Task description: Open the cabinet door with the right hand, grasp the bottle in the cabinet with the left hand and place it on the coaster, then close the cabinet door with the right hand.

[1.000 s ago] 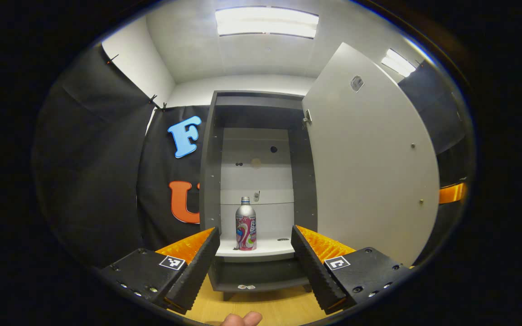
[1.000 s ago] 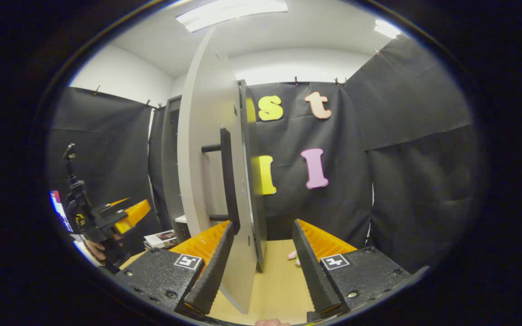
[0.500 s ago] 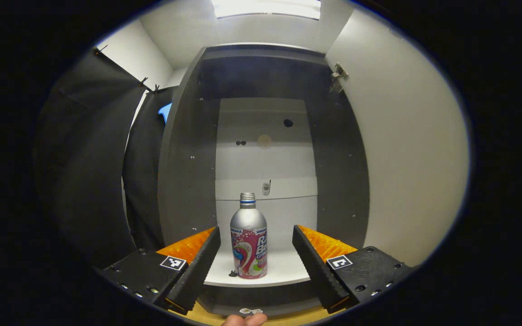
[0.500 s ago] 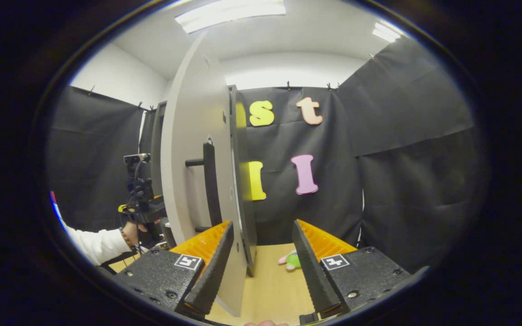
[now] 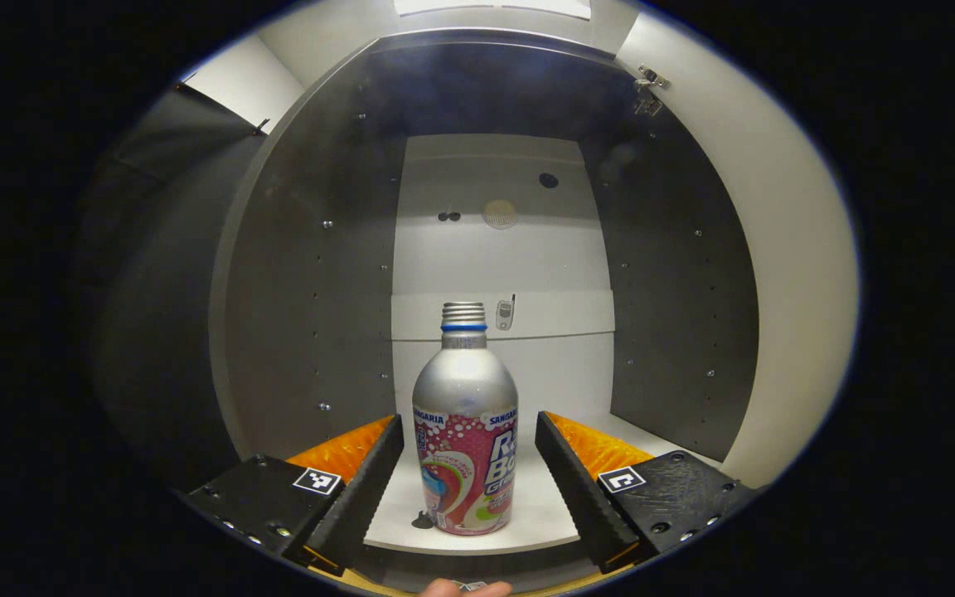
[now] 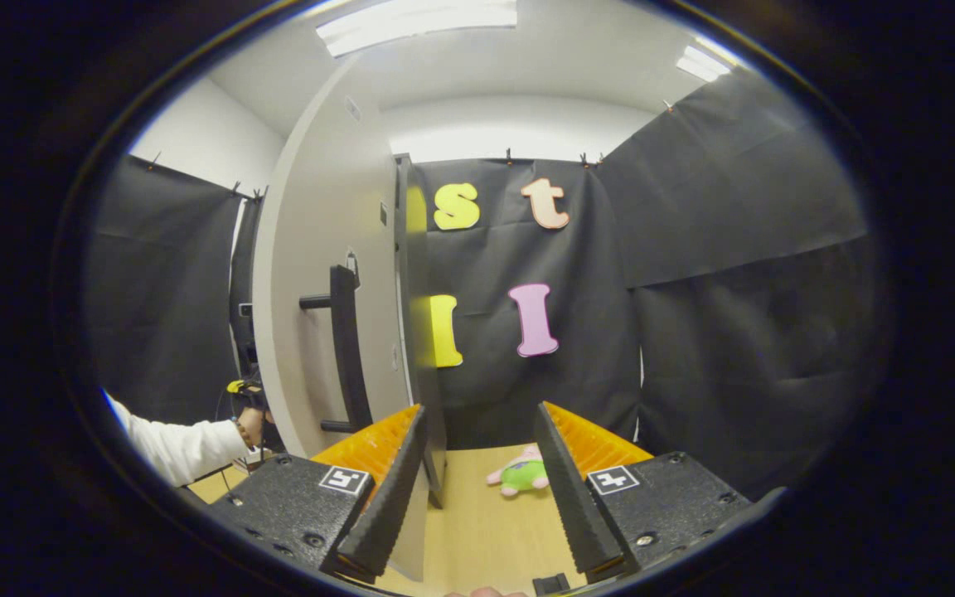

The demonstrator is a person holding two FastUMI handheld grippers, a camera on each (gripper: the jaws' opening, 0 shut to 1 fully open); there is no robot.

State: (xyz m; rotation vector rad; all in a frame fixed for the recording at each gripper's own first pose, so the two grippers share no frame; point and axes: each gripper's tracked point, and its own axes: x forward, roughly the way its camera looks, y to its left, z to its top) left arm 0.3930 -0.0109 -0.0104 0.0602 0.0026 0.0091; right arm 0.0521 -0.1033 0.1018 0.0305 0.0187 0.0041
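Since 0.5 s ago left gripper (image 5: 469, 473) advanced into cabinet (image 5: 312, 274); fingers spread wide, flanking bottle (image 5: 466, 431) upright on shelf (image 5: 556, 518), not touching. Advance straight, clamp on label. Right gripper (image 6: 477, 489) released beside door (image 6: 312, 274)

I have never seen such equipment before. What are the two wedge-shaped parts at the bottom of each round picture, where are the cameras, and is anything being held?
There is no robot arm: a person holds one hand tool in each hand, and each tool carries a wide-angle camera that looks along its own two fingers. In the left gripper view, the left gripper is open, with an upright bottle standing between the fingers on the cabinet's white shelf; they do not press on it yet. In the right gripper view, the right gripper is open and holds nothing. Beside it is the open cabinet door with its dark handle, and a small plush toy lies on the wooden table.
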